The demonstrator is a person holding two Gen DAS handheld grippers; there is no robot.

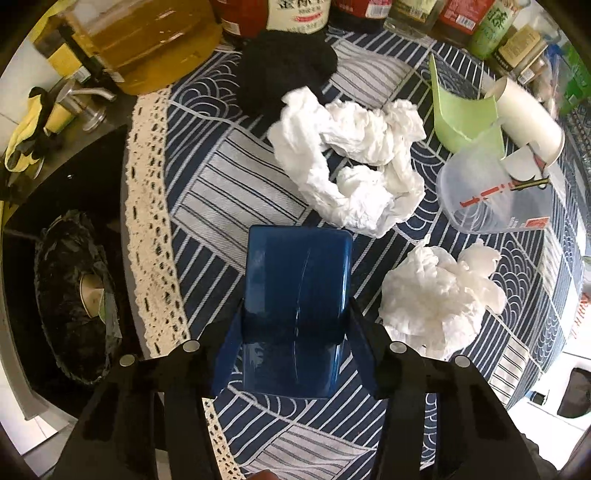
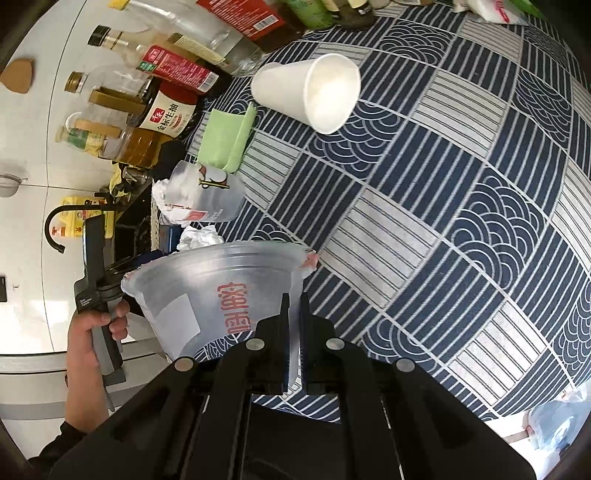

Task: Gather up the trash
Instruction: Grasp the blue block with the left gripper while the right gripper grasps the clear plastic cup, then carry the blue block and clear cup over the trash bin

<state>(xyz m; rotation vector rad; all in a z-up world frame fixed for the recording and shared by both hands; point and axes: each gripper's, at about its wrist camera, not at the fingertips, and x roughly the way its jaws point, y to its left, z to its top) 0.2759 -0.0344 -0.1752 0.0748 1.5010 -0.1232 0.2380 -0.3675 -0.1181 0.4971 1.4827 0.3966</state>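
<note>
The row of bottles [image 1: 295, 14] at the far edge of the surface [image 1: 229, 192] is cut off at the top, and the black-lined bin [image 1: 74, 295] beside the surface sits in shadow, its contents hard to make out. The left tool [image 1: 291, 325] stands half open with both fingers against the sides of a blue box [image 1: 295, 295], crumpled white tissues [image 1: 351, 158] lying just beyond it. The right tool [image 2: 293, 328] is pinched narrow on the wall of a clear plastic bowl [image 2: 218, 295], near a white foam cup [image 2: 314, 92] on its side.

Left wrist view: straight down, close over tablecloth [image 1: 207, 192]. Right wrist view: slanting across it. Shared: clear cup [image 1: 491, 184] [image 2: 207, 195].
</note>
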